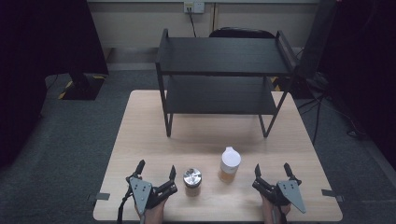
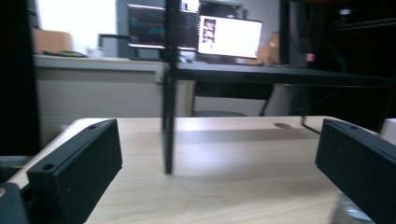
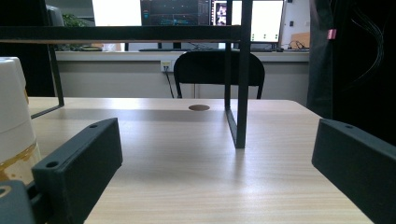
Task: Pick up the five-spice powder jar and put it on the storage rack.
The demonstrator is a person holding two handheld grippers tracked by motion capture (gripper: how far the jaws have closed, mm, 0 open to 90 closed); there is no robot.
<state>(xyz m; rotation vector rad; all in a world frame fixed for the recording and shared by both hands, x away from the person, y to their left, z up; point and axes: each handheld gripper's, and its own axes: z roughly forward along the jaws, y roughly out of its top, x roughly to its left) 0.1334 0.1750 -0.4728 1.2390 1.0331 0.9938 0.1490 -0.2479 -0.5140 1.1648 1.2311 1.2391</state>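
A small jar with a silver metal lid [image 1: 192, 181] stands near the table's front edge, just right of my left gripper [image 1: 156, 170], which is open and holds nothing. Its blurred lid edge [image 2: 351, 212] shows past the right jaw in the left gripper view. A taller jar with a white cap and amber contents [image 1: 229, 164] stands to its right, and its side [image 3: 14, 121] fills the left edge of the right gripper view. My right gripper [image 1: 272, 169] rests open right of that jar, nothing between its jaws. A black two-tier shelf rack [image 1: 223, 70] stands at the table's far half.
The light wood table [image 1: 140, 140] has bare surface between the jars and the rack's legs [image 3: 240, 93]. A black chair [image 3: 217, 70] and a desk with monitors [image 2: 229, 36] stand beyond the table. Dark equipment stands flank both sides on the grey carpet.
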